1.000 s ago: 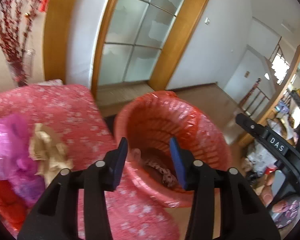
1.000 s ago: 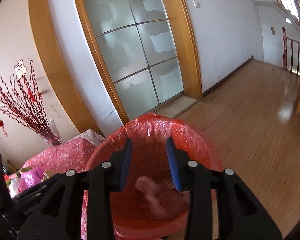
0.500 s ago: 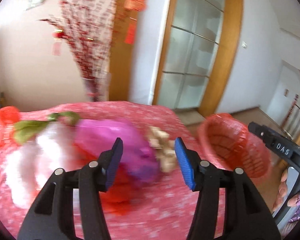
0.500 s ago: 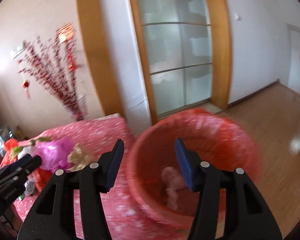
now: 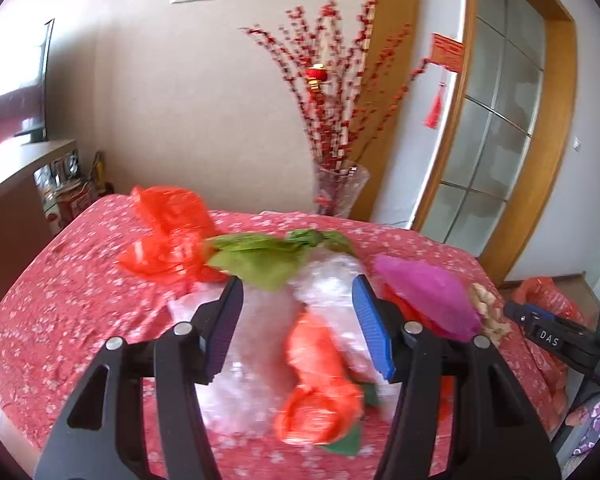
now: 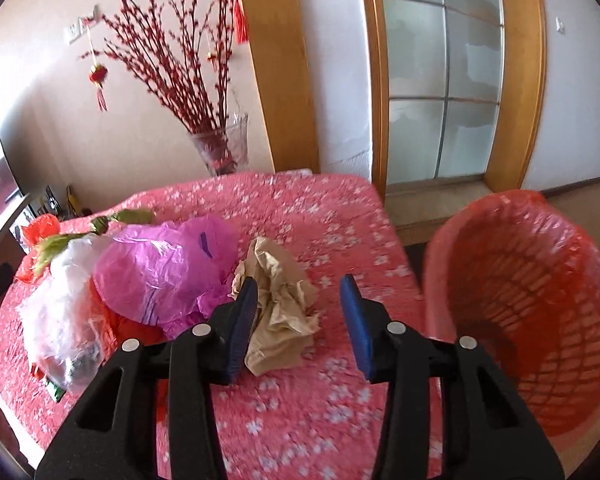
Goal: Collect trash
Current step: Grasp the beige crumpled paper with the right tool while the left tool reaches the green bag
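Note:
A pile of trash lies on the red flowered tablecloth [image 5: 60,320]. In the left wrist view my left gripper [image 5: 298,320] is open and empty above clear plastic film [image 5: 252,368] and an orange-red bag [image 5: 320,380]; a green bag [image 5: 260,256], another red bag [image 5: 168,236] and a magenta bag [image 5: 424,296] lie around. In the right wrist view my right gripper [image 6: 298,320] is open and empty just over crumpled brown paper [image 6: 280,300], beside the magenta bag [image 6: 164,268]. The red-lined basket [image 6: 520,304] stands to the right of the table.
A glass vase [image 6: 220,152] with red branches stands at the table's back edge. A wooden-framed glass door [image 6: 444,80] is behind the basket. The tablecloth [image 6: 300,208] ends at an edge next to the basket. A cabinet [image 5: 8,200] stands at the left.
Both grippers have swung left from over the basket to above the trash pile on the table. Both stay open and empty.

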`<state>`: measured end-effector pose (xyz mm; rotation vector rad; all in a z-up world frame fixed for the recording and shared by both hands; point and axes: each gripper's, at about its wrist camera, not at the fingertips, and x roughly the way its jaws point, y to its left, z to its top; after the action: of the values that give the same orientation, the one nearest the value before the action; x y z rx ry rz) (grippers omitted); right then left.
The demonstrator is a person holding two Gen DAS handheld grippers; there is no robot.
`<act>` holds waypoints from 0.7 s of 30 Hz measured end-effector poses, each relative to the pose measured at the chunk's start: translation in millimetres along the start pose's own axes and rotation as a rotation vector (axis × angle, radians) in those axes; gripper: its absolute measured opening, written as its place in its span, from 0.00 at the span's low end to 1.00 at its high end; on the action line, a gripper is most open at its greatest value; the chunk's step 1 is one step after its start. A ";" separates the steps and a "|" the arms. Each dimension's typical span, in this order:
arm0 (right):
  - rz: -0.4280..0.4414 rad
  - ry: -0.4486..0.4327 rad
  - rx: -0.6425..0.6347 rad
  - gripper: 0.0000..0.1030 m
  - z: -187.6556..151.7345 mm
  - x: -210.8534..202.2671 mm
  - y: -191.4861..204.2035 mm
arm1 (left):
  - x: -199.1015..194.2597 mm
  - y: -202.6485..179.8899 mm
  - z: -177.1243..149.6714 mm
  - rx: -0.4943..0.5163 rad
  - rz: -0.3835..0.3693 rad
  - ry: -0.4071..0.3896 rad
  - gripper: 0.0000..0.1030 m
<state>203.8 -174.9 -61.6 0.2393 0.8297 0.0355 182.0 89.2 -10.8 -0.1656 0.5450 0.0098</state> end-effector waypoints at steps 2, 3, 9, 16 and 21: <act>-0.003 0.024 -0.005 0.43 0.1 8.9 2.8 | 0.3 10.9 -0.9 -0.012 0.010 0.005 0.55; -0.008 0.036 -0.009 0.43 -0.6 13.6 4.2 | 0.8 14.2 -2.1 -0.016 0.014 0.008 0.55; -0.010 0.112 -0.012 0.35 -8.3 34.0 5.6 | 7.2 26.2 -8.2 -0.037 0.021 0.027 0.55; 0.000 0.132 -0.027 0.16 -9.5 41.6 7.9 | 13.5 27.5 -11.8 -0.044 0.013 0.047 0.55; -0.016 0.114 -0.016 0.08 -8.6 38.2 2.8 | 16.6 25.7 -12.3 -0.043 0.005 0.056 0.55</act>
<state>223.5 -165.8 -94.3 0.2167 0.9447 0.0412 188.5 112.0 -33.7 -0.2073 0.6012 0.0223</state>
